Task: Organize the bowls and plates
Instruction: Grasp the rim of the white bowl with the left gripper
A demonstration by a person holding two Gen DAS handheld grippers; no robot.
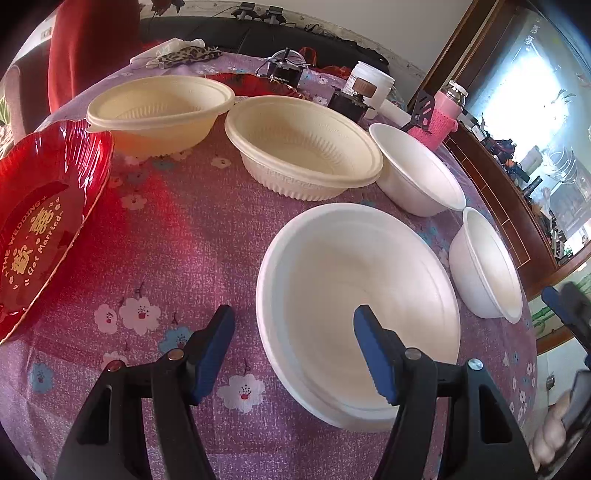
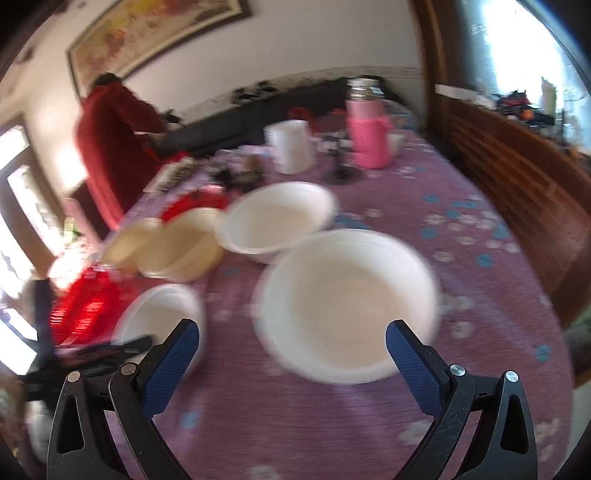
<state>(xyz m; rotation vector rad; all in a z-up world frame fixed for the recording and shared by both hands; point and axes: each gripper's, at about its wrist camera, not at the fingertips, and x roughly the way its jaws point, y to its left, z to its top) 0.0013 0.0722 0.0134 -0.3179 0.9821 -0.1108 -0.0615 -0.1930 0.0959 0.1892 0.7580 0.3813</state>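
Bowls loose on counter [image 1: 192,258], none nested yet. Left gripper [image 1: 293,347] jaws wide, astride rim of large white bowl [image 1: 358,314]. Right gripper [image 2: 291,354] jaws wide, empty. Likely next: nest small white bowl [image 1: 487,266] into a larger one.

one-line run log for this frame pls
left gripper: open, empty, over large white foam bowl rim | right gripper: open, empty | cream ribbed plastic bowls: unstacked | red glass plate: table edge

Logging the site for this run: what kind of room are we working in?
Most likely a lived-in home dining or living room: a floral tablecloth under disposable bowls, a framed picture on the wall, and a dark sofa behind.
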